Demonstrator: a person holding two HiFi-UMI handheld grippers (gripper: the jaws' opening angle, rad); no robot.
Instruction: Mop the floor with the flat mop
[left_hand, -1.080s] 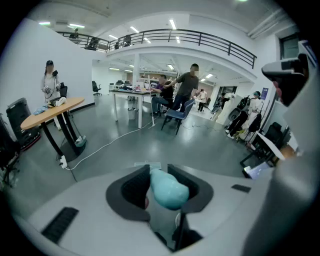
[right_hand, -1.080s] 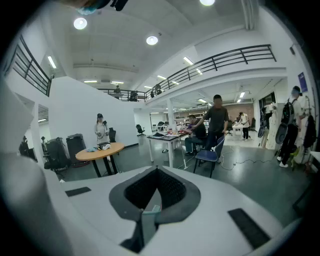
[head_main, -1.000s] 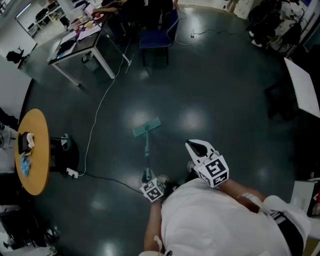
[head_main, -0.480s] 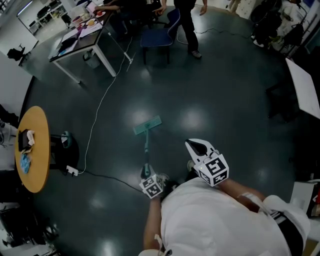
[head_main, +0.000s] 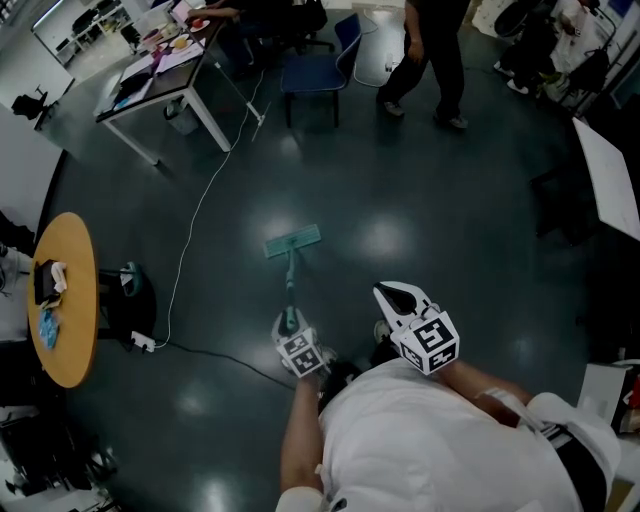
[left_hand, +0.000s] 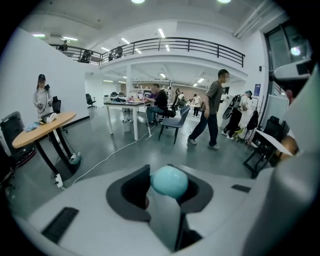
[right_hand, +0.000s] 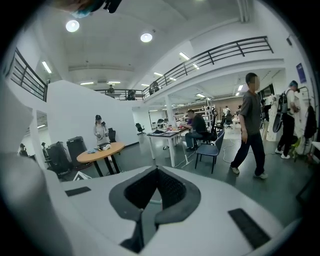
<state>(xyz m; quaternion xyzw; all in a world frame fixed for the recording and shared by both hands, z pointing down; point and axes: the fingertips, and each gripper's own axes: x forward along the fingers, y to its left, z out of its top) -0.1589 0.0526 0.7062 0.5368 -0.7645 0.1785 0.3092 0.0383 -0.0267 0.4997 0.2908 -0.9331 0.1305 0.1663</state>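
Note:
The flat mop lies ahead of me in the head view, its teal head (head_main: 293, 241) flat on the dark floor and its pole (head_main: 289, 290) running back toward me. My left gripper (head_main: 289, 324) is shut on the near end of the pole. In the left gripper view the rounded teal handle end (left_hand: 169, 181) sits clamped in the left gripper (left_hand: 167, 186). My right gripper (head_main: 401, 296) hovers to the right of the pole, apart from it. In its own view the right gripper (right_hand: 156, 192) has its dark pads closed together with nothing between them.
A white cable (head_main: 190, 240) snakes over the floor left of the mop to a power strip (head_main: 143, 343). A round wooden table (head_main: 70, 300) stands at the left, a white desk (head_main: 160, 95) and blue chair (head_main: 315, 75) at the back. A person (head_main: 435, 60) walks behind.
The mop head and my left gripper have shifted slightly left and away. A person has walked rightward across the back of the room. The right gripper has barely moved.

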